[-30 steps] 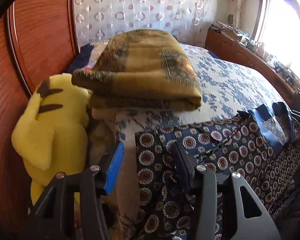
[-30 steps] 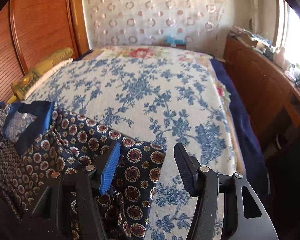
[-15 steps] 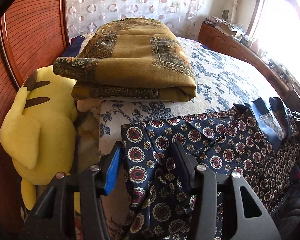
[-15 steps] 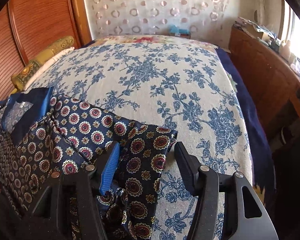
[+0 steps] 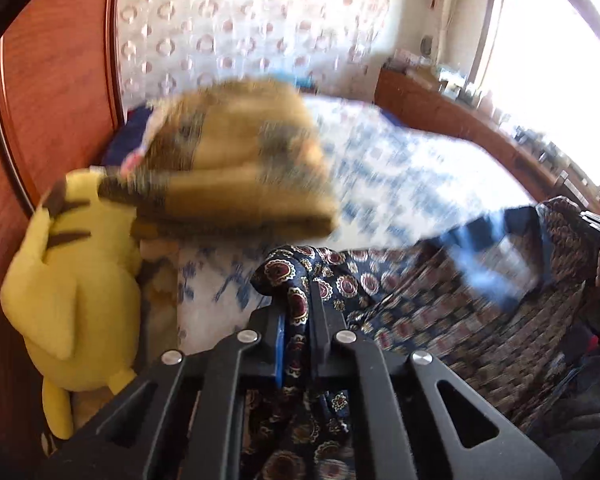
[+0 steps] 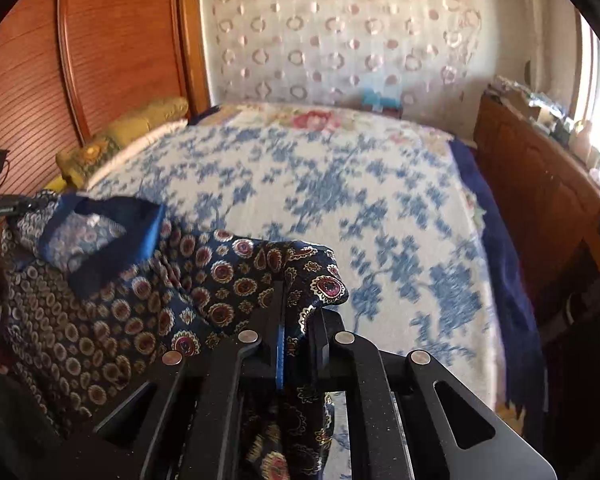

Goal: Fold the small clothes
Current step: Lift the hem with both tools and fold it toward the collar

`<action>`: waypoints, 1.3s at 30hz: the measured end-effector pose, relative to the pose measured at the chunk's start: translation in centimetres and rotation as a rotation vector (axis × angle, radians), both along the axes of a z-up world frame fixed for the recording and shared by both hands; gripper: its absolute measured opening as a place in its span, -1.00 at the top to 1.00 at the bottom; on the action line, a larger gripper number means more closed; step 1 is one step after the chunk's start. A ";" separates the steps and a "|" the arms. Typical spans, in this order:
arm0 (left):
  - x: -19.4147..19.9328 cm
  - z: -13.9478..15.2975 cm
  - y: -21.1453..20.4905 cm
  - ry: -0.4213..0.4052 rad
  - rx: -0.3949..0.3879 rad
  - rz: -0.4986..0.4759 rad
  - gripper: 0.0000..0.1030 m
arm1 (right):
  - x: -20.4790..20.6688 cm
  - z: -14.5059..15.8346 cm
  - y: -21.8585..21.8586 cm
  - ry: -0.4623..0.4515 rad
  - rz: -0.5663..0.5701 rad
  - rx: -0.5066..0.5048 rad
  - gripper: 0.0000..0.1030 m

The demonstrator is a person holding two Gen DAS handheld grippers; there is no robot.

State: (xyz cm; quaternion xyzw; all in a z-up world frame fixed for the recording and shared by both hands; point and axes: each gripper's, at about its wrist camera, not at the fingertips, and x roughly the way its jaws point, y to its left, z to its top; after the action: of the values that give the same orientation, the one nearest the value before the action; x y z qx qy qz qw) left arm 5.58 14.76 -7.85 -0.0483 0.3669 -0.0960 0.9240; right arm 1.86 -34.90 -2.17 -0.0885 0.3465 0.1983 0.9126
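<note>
Left wrist view: left gripper (image 5: 298, 322) clamps the patterned shirt (image 5: 440, 304), which stretches rightward toward the right gripper (image 6: 296, 324), likewise clamped.

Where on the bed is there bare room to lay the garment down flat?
Free: the wide floral bedspread between the patterned garment and the far wall, out to the blue edge by the wooden cabinet. Crowded: the headboard side, with the folded mustard blanket and the yellow plush toy.
</note>
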 end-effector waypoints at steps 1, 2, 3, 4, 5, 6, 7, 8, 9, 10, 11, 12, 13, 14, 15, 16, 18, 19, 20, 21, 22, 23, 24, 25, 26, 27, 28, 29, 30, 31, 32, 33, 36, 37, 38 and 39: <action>-0.4 1.3 -0.3 -0.042 -0.002 0.000 0.90 | -0.3 1.1 -0.2 -0.028 -0.009 0.003 0.91; -0.7 2.3 -0.5 -0.079 -0.001 0.011 0.90 | -0.5 2.0 -0.4 -0.047 -0.013 0.005 0.91; -0.9 3.8 -0.8 -0.124 0.001 0.027 0.90 | -0.8 3.1 -0.5 -0.077 -0.022 0.004 0.92; -1.0 5.1 -1.1 -0.163 -0.011 0.030 0.90 | -1.1 4.4 -0.7 -0.109 -0.024 0.005 0.92; -0.9 6.1 -1.2 -0.194 -0.023 0.030 0.90 | -1.2 5.3 -0.7 -0.131 -0.026 0.005 0.92; -0.7 7.4 -1.5 -0.230 -0.030 0.033 0.90 | -1.3 6.6 -0.9 -0.164 -0.036 0.002 0.92; -0.3 8.7 -1.7 -0.259 -0.034 0.031 0.90 | -1.2 7.8 -1.0 -0.186 -0.037 0.002 0.92; 0.3 9.7 -1.9 -0.279 -0.035 0.025 0.90 | -0.9 9.0 -1.1 -0.209 -0.040 -0.002 0.92; 1.0 10.9 -2.1 -0.300 -0.035 0.021 0.90 | -0.5 10.7 -1.3 -0.244 -0.052 -0.008 0.92; 1.9 12.1 -2.3 -0.317 -0.034 0.018 0.90 | -0.1 11.6 -1.3 -0.260 -0.053 -0.011 0.92; 2.7 12.9 -2.4 -0.327 -0.037 0.017 0.90 | 0.5 12.8 -1.5 -0.281 -0.057 -0.016 0.92; 3.8 13.8 -2.4 -0.337 -0.042 0.018 0.90 | 1.5 14.3 -1.6 -0.304 -0.065 -0.023 0.92; 4.6 14.4 -2.4 -0.343 -0.043 0.020 0.90 | 2.3 15.4 -1.7 -0.318 -0.068 -0.028 0.92; 5.9 15.2 -2.5 -0.349 -0.039 0.022 0.90 | 3.0 16.2 -1.8 -0.331 -0.076 -0.037 0.92; 6.8 15.5 -2.6 -0.353 -0.029 0.029 0.90 | 4.4 17.4 -1.8 -0.350 -0.086 -0.060 0.92; 7.7 15.7 -2.5 -0.356 -0.016 0.039 0.90 | 5.3 17.9 -1.8 -0.358 -0.094 -0.074 0.92; 9.9 15.7 -2.5 -0.349 0.006 0.055 0.90 | 8.0 18.7 -2.0 -0.358 -0.124 -0.093 0.92; 10.9 15.4 -2.5 -0.342 0.013 0.062 0.90 | 9.3 18.7 -2.1 -0.355 -0.137 -0.110 0.92; 12.0 15.0 -2.5 -0.328 0.022 0.070 0.90 | 10.7 18.4 -2.1 -0.346 -0.149 -0.130 0.92; 13.3 14.3 -2.4 -0.308 0.029 0.076 0.90 | 12.8 17.7 -2.2 -0.315 -0.166 -0.147 0.92; 14.2 13.7 -2.4 -0.292 0.035 0.077 0.89 | 14.0 17.1 -2.5 -0.294 -0.174 -0.159 0.92; 15.3 13.0 -2.4 -0.276 0.040 0.080 0.88 | 15.2 16.1 -2.4 -0.274 -0.181 -0.178 0.92; 16.3 12.2 -2.7 -0.259 0.052 0.084 0.85 | 16.6 15.0 -2.2 -0.253 -0.188 -0.191 0.92; 17.1 11.5 -2.6 -0.243 0.066 0.089 0.82 | 17.9 13.8 -2.0 -0.231 -0.195 -0.199 0.92; 17.6 10.8 -2.9 -0.227 0.074 0.091 0.81 | 18.8 12.7 -1.8 -0.218 -0.199 -0.207 0.92; 18.3 9.8 -3.1 -0.196 0.077 0.088 0.77 | 19.5 11.6 -1.7 -0.207 -0.204 -0.211 0.89; 18.8 8.9 -2.9 -0.166 0.074 0.083 0.71 | 20.2 10.3 -1.6 -0.188 -0.215 -0.218 0.87; 19.1 8.2 -2.8 -0.139 0.074 0.077 0.67 | 20.9 8.9 -1.7 -0.155 -0.219 -0.216 0.82; 19.0 7.8 -3.4 -0.119 0.076 0.074 0.56 | 21.4 7.6 -1.8 -0.122 -0.228 -0.217 0.65; 18.8 7.3 -3.5 -0.106 0.080 0.070 0.47 | 21.8 6.2 -1.9 -0.085 -0.239 -0.221 0.46; 18.4 6.9 -3.5 -0.103 0.091 0.065 0.40 | 22.2 4.9 -2.0 -0.060 -0.246 -0.223 0.36; 17.9 6.6 -3.8 -0.101 0.098 0.062 0.21 | 22.2 4.0 -1.9 -0.046 -0.248 -0.225 0.27; 16.2 6.2 -4.3 -0.088 0.110 0.048 -0.03 | 21.0 2.1 -2.2 -0.034 -0.237 -0.216 0.25; 15.4 6.2 -4.5 -0.094 0.111 0.039 -0.08 | 20.5 1.8 -2.3 -0.029 -0.233 -0.201 0.20; 14.8 6.3 -4.7 -0.099 0.113 0.035 -0.09 | 19.6 1.7 -2.3 -0.023 -0.227 -0.182 0.17; 14.0 6.4 -4.8 -0.102 0.117 0.035 -0.10 | 18.8 1.5 -2.6 -0.015 -0.220 -0.159 0.12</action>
State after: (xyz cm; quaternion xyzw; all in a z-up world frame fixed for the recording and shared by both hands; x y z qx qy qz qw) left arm 19.57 9.95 -1.47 0.0042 0.3236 -0.0606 0.9442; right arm 20.68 -37.48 -0.69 -0.1236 0.3618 0.0683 0.9215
